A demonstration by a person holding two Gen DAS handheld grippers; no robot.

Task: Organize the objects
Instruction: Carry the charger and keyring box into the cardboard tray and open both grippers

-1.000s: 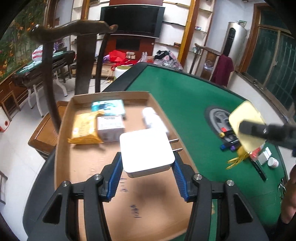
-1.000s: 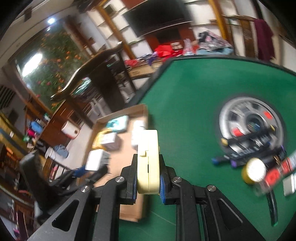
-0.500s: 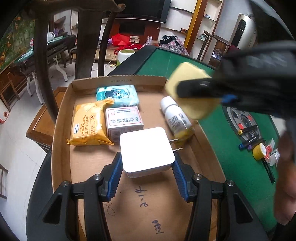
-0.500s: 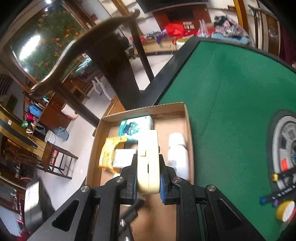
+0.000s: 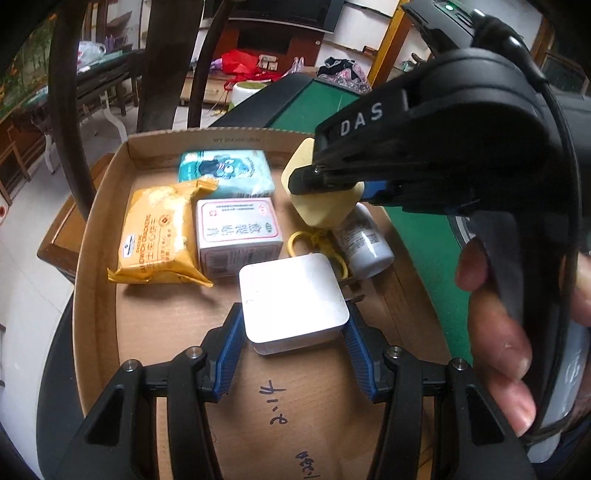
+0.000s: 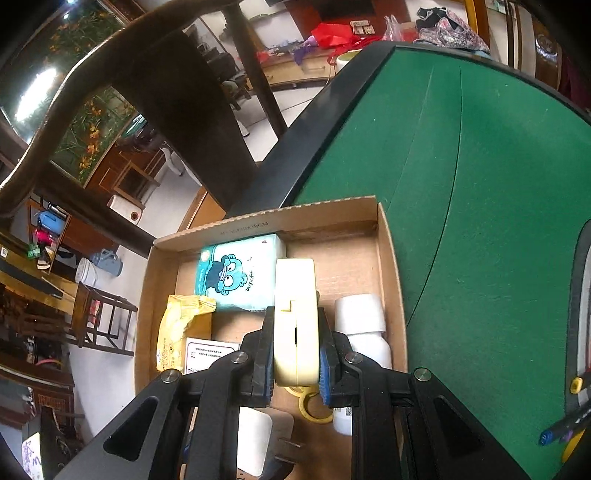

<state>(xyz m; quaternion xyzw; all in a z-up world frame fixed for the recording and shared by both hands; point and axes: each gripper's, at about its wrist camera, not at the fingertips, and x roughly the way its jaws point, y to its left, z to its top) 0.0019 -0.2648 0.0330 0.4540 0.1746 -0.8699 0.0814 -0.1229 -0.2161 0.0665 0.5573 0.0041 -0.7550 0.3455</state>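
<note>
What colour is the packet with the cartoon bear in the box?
Light blue-green packet, clearest in the right wrist view.

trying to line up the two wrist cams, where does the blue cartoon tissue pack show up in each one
Left wrist view: blue cartoon tissue pack lies upper centre, at the far end of the cardboard tray, behind the pink-and-white box.
Right wrist view: the pack sits centre-left, just left of the pale yellow case held in the right gripper.
Shared landmark: the orange cracker packet beside it.

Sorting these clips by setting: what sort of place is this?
Probably a home living room: a green-felt game table, a dark wooden chair, and a low cabinet under a large dark screen behind.
</note>
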